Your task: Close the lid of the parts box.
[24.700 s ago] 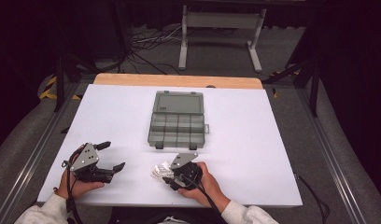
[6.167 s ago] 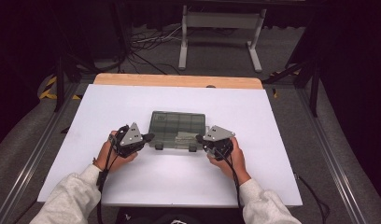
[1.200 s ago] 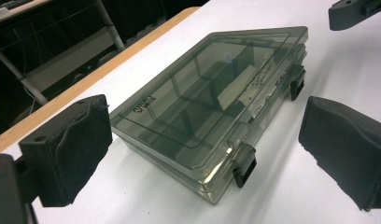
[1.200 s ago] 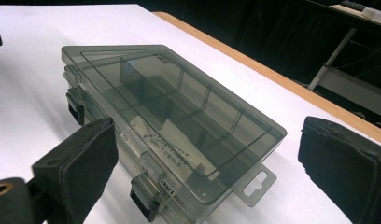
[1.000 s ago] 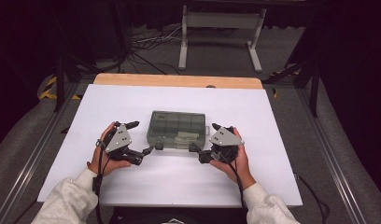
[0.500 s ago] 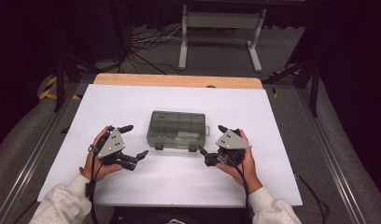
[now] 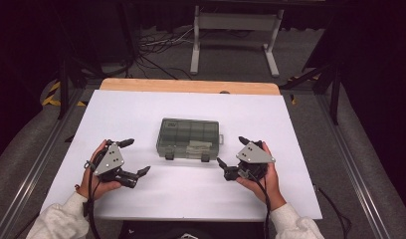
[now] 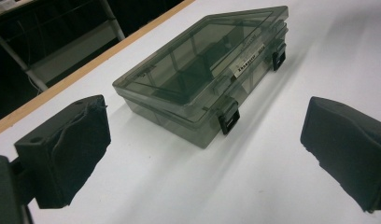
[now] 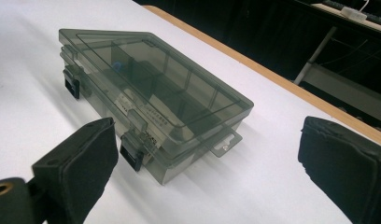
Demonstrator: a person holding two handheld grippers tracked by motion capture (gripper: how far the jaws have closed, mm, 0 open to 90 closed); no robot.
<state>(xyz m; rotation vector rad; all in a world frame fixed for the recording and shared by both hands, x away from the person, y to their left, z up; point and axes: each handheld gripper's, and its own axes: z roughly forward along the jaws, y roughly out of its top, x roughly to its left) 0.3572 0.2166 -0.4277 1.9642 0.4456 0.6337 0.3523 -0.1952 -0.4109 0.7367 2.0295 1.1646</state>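
Two grippers, left [image 7: 134, 158] and right [image 7: 232, 152], gaping apart, flanking closed smoky transparent plastic compartment box [image 7: 188, 137] lying on white table [image 7: 141, 109].

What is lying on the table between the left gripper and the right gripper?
In the high view, the closed grey organizer box lies between the left gripper and the right gripper; bare white table separates it from each.

Left tongs [image 7: 133, 158] and right tongs [image 7: 231, 152] — both gaping wide, hand-held, pointing inward
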